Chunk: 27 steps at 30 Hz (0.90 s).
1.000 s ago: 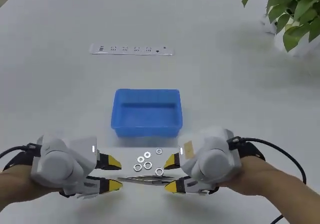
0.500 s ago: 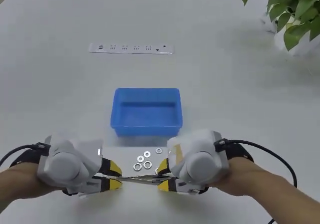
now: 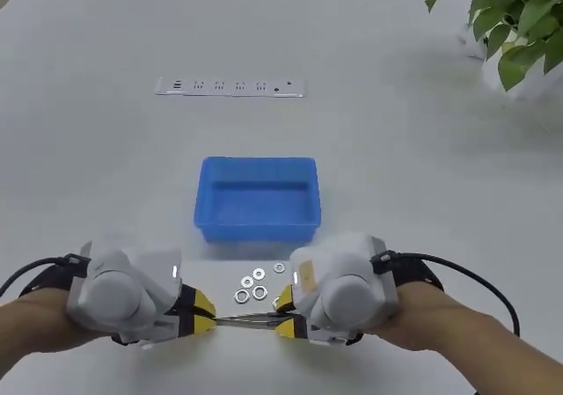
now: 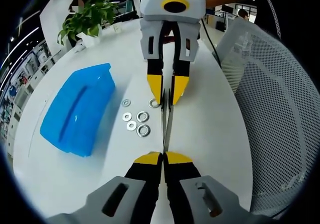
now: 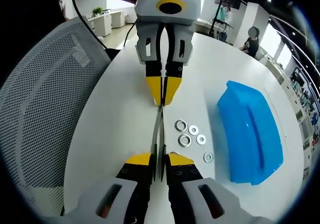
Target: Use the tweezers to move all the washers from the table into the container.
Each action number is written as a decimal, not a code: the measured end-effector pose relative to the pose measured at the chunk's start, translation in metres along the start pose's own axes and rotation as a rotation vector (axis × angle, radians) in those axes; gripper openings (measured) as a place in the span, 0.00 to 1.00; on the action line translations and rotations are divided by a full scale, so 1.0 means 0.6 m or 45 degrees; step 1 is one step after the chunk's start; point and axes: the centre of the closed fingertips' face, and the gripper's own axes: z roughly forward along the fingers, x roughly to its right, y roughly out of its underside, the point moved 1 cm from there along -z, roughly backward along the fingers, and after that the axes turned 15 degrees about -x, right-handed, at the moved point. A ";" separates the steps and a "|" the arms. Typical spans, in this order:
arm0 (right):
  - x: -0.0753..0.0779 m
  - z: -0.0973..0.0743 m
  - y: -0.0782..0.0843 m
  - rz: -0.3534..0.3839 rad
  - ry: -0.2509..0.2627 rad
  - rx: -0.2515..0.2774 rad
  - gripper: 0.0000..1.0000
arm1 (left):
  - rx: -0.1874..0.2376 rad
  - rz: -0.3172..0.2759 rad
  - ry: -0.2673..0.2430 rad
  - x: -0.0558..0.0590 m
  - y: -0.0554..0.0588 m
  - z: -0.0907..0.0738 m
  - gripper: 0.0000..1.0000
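Thin metal tweezers lie flat on the white table, held at both ends. My left gripper is shut on one end, and my right gripper is shut on the other end. Each gripper view shows the other gripper straight ahead: the right gripper and the left gripper. Several small steel washers lie loose on the table just beyond the tweezers, and one washer is close to the right gripper's tip. The blue container stands behind them.
A white power strip lies farther back on the table. A leafy plant stands at the far right corner. A mesh chair is at the near edge of the table.
Both grippers have moved inward toward each other. Their jaws, open a second ago, have shut on the two ends of the tweezers. The washers and the container have not moved.
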 end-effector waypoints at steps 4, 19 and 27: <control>-0.003 -0.001 0.002 -0.001 -0.002 -0.005 0.12 | 0.005 0.026 -0.011 0.002 -0.007 -0.011 0.06; -0.003 -0.011 -0.003 -0.001 0.006 0.004 0.13 | 0.015 0.072 -0.023 0.004 -0.034 -0.055 0.05; -0.006 -0.013 -0.013 -0.012 0.008 0.016 0.14 | 0.032 0.112 -0.032 0.008 -0.055 -0.077 0.05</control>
